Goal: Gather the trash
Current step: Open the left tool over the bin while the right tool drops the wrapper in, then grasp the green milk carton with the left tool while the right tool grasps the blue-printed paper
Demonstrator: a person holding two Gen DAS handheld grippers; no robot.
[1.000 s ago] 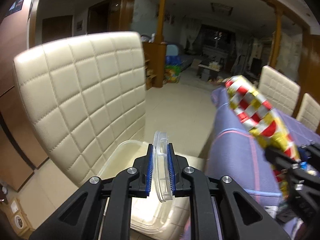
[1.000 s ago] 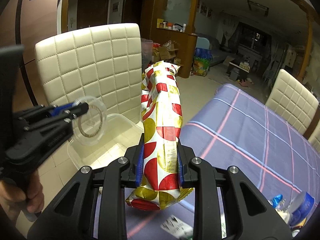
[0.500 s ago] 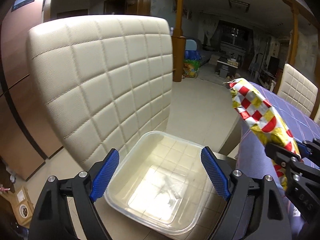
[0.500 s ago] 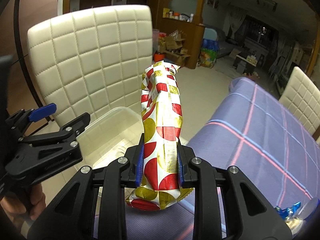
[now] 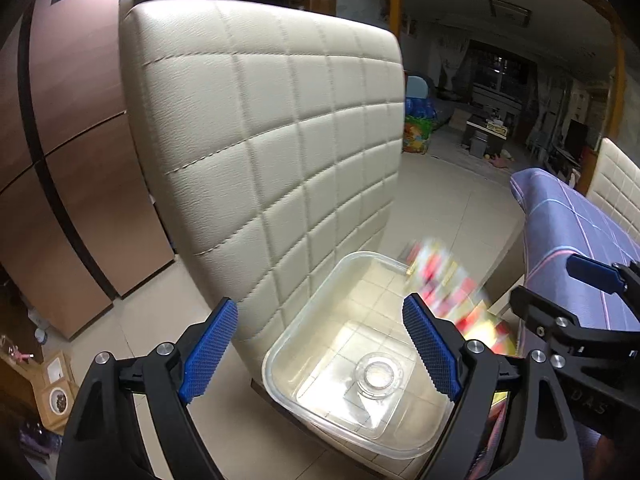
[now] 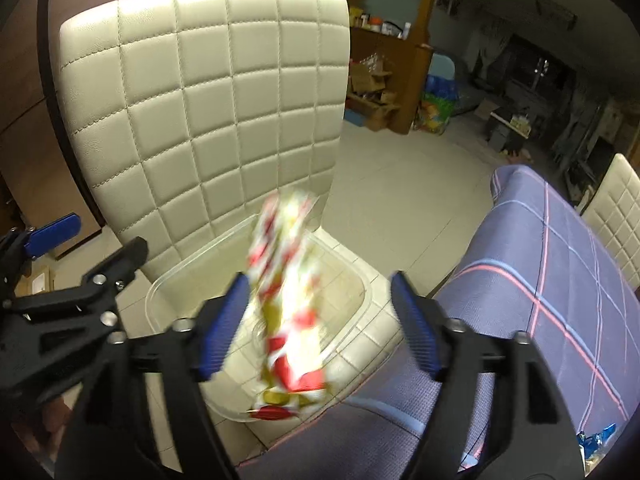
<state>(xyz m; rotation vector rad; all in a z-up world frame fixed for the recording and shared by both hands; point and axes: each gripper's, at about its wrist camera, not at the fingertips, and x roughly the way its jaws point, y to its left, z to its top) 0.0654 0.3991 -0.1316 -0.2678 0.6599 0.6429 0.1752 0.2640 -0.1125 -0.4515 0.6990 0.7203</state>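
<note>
A clear plastic bin [image 5: 320, 344] [image 6: 352, 280] sits on the seat of a cream quilted chair [image 5: 260, 160] [image 6: 208, 120]. A clear round lid [image 5: 376, 376] lies on the bin's floor. My left gripper [image 5: 320, 344] is open and empty above the bin; it also shows at the left of the right wrist view [image 6: 80, 256]. My right gripper [image 6: 320, 320] is open. The red, white and gold snack wrapper [image 6: 288, 300] is blurred, loose between its fingers, over the bin's near rim. It also shows blurred in the left wrist view [image 5: 444, 284].
A table with a purple plaid cloth [image 6: 552, 300] [image 5: 576, 248] stands right of the chair. Blue wrappers [image 6: 596, 440] lie at its lower right. Another cream chair [image 6: 616, 208] stands beyond it. Brown cabinets [image 5: 72, 160] line the left; tiled floor lies behind.
My left gripper opened and the clear lid dropped into the bin. My right gripper has just opened, and the wrapper is falling out of it toward the bin.
</note>
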